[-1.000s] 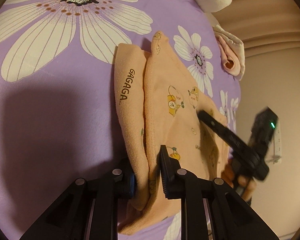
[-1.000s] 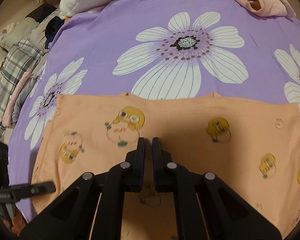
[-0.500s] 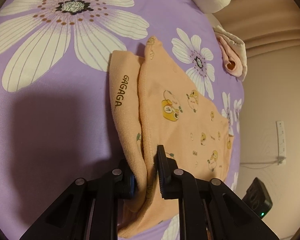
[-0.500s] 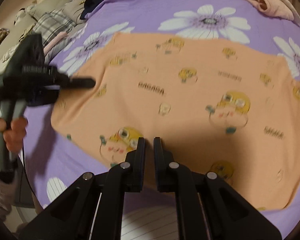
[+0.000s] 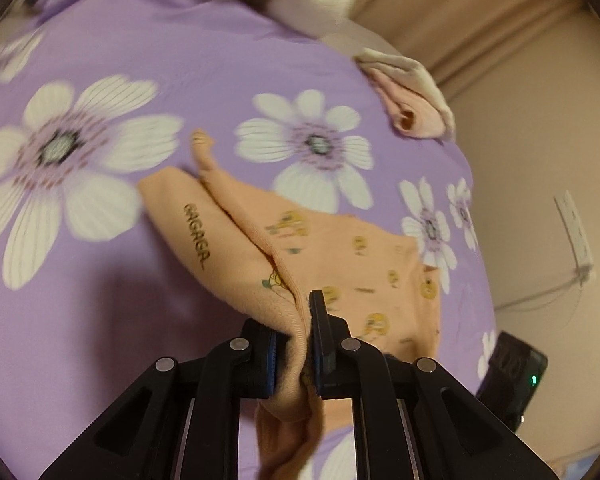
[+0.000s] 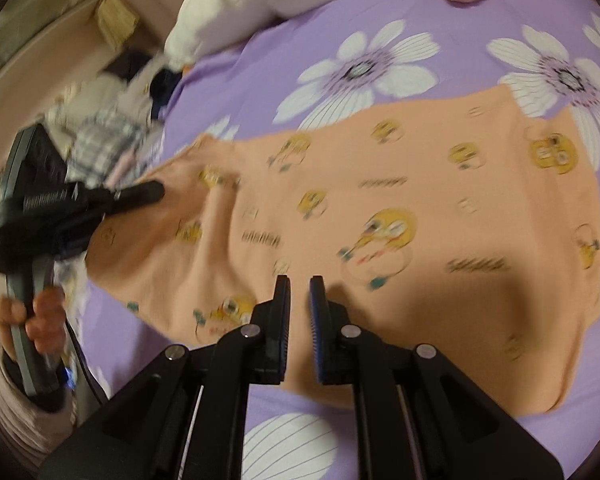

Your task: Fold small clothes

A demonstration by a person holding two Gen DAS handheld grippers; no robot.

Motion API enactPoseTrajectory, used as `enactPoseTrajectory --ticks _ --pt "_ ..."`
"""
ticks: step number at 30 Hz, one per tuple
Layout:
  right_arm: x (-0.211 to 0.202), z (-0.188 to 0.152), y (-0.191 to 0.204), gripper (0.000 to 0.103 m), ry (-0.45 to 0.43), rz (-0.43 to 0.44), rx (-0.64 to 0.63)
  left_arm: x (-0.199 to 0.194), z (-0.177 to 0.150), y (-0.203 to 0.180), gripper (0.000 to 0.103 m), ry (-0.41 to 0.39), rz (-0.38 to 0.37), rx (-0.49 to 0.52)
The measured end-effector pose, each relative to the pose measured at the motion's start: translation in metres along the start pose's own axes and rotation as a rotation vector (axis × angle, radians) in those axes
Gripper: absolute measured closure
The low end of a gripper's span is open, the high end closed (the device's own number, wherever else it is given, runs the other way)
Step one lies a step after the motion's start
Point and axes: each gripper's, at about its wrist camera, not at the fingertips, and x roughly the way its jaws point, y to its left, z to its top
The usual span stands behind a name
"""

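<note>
An orange baby garment (image 5: 340,248) printed with yellow cartoon figures lies spread on a purple flowered bedsheet (image 5: 100,320). My left gripper (image 5: 296,320) is shut on a bunched fold at the garment's edge and holds that edge lifted off the sheet. The right wrist view shows the same garment (image 6: 380,200) lying mostly flat, with the left gripper (image 6: 152,194) pinching its far left corner, held by a person's hand (image 6: 40,320). My right gripper (image 6: 299,280) hovers over the garment's near edge. Its jaws are almost together with nothing between them.
A folded pink garment (image 5: 412,112) lies at the bed's far corner. A white plush bundle (image 6: 252,4) sits at the head of the sheet (image 6: 460,20). A heap of checked and dark clothes (image 6: 108,132) lies beyond the bed's left edge.
My left gripper closed tighter on the fold and rose, pulling the garment's edge up. The right gripper slid from the garment's middle toward its near edge.
</note>
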Motion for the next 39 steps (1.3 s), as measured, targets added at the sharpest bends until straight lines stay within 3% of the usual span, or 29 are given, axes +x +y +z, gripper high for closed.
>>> enactPoseTrajectory --ticks 10,12,14,16,18,21,24,29,36,39 --pt "-0.026 0.004 -0.064 0.09 -0.093 0.106 0.235 0.047 -0.014 -0.093 0.093 0.079 -0.015 0.227" --pt "-0.027 0.001 -0.076 0.087 -0.1 0.123 0.287 0.066 -0.022 -0.1 0.093 0.131 -0.024 0.242" --pt "-0.031 -0.003 -0.09 0.073 -0.113 0.15 0.352 0.082 -0.029 -0.104 0.093 0.18 -0.032 0.252" --pt "-0.033 -0.007 -0.105 0.067 -0.122 0.215 0.433 0.094 -0.037 -0.106 0.093 0.222 -0.027 0.256" --pt "-0.033 -0.01 -0.115 0.065 -0.127 0.272 0.493 0.101 -0.043 -0.106 0.092 0.262 -0.031 0.264" --pt "-0.034 -0.011 -0.116 0.056 -0.116 0.307 0.511 0.106 -0.053 -0.106 0.079 0.32 -0.035 0.282" --pt "-0.033 -0.009 -0.11 0.047 -0.101 0.309 0.502 0.096 -0.06 -0.104 0.069 0.316 -0.039 0.306" --pt "-0.028 -0.002 -0.109 0.038 -0.075 0.318 0.518 0.071 -0.064 -0.08 0.069 0.297 -0.09 0.238" --pt "-0.021 0.01 -0.103 0.026 -0.051 0.362 0.535 0.03 -0.074 -0.031 0.069 0.227 -0.079 0.135" --pt "-0.012 0.017 -0.097 0.028 0.0 0.278 0.518 0.019 -0.077 -0.014 0.069 0.213 -0.075 0.095"
